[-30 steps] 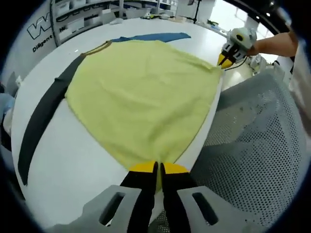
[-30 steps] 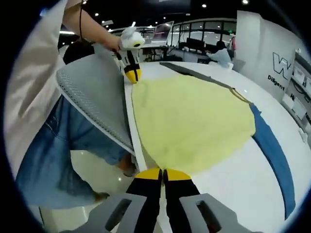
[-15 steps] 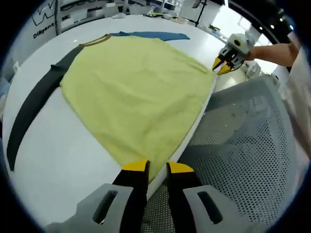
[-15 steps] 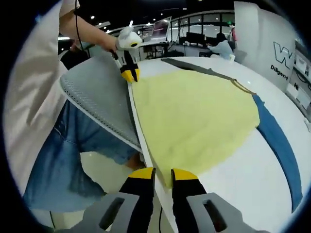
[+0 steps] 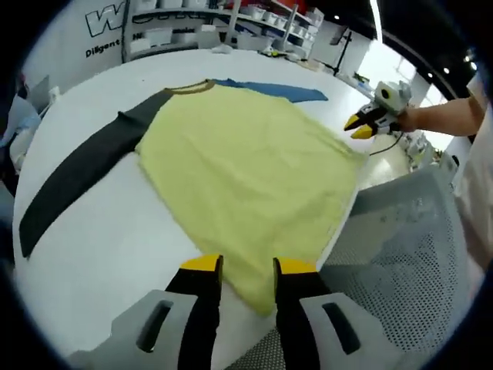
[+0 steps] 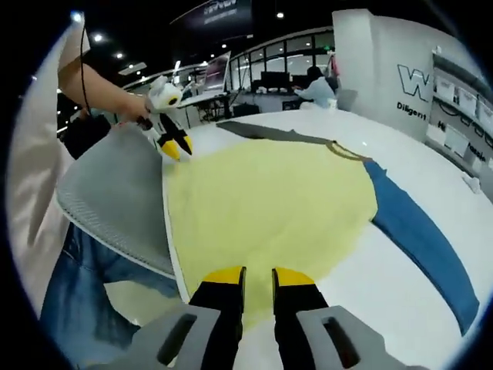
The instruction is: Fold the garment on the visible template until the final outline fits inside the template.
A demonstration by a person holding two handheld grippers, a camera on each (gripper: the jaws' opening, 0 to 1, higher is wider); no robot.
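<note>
Both tongs are seen spread and holding nothing; the left gripper (image 5: pixel 239 266) is poised at the near hem corner of the yellow garment (image 5: pixel 246 166), at six o'clock, while the right gripper (image 6: pixel 254 275) is poised at the other hem corner; the garment is laid flat on the white table (image 5: pixel 100 239), its dark sleeve (image 5: pixel 81 173) out at nine o'clock and its blue sleeve (image 6: pixel 420 239) at three; folding is judged not yet begun; a fresh grasp of the hem or a sleeve is called for next.

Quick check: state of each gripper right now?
Left gripper: open, holding nothing, over the yellow garment's hem.
Right gripper: open, holding nothing, at the hem.
</note>
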